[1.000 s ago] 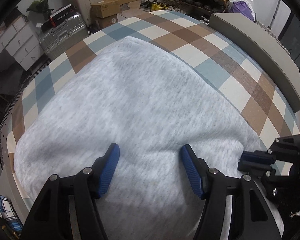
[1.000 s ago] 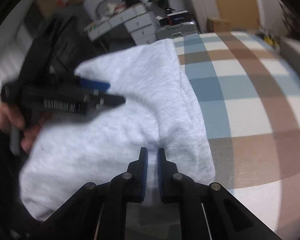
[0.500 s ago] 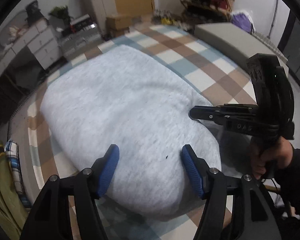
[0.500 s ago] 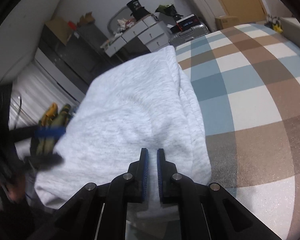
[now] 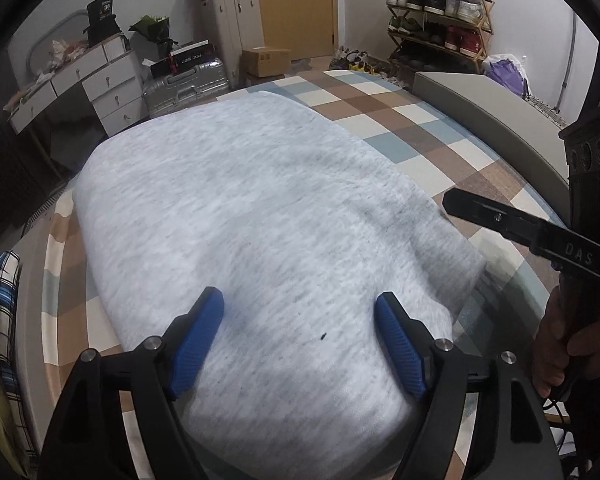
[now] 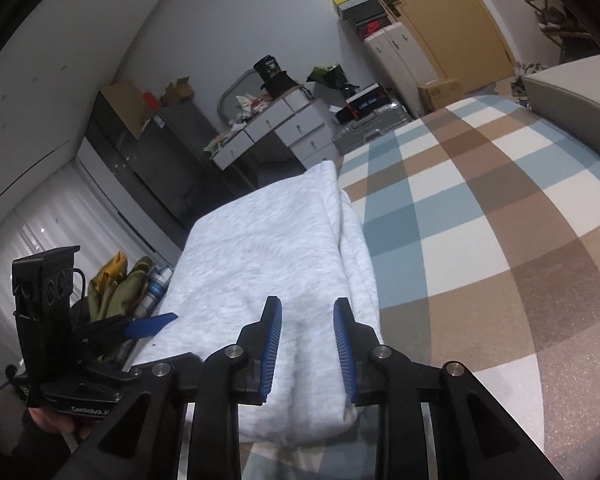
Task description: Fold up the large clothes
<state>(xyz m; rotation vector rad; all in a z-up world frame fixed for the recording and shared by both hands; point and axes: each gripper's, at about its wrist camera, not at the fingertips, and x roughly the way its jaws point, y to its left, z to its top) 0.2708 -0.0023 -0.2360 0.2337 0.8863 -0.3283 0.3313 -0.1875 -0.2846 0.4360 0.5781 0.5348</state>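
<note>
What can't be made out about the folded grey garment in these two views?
- Left wrist view: the grey garment's near edge is covered by the left gripper's frame.
- Right wrist view: its left side is blocked by that same gripper.
- Either view: garment type and layer count; only the folded outside shows.

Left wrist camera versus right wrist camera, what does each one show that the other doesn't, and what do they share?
Only the left wrist view shows the shoe rack and the purple bag. Only the right wrist view shows the white curtain and the layered side edge of the grey garment. Both show that folded garment on the checked cover, the white drawers and the silver suitcase. Both grippers, left and right, are opening, pinching nothing.
</note>
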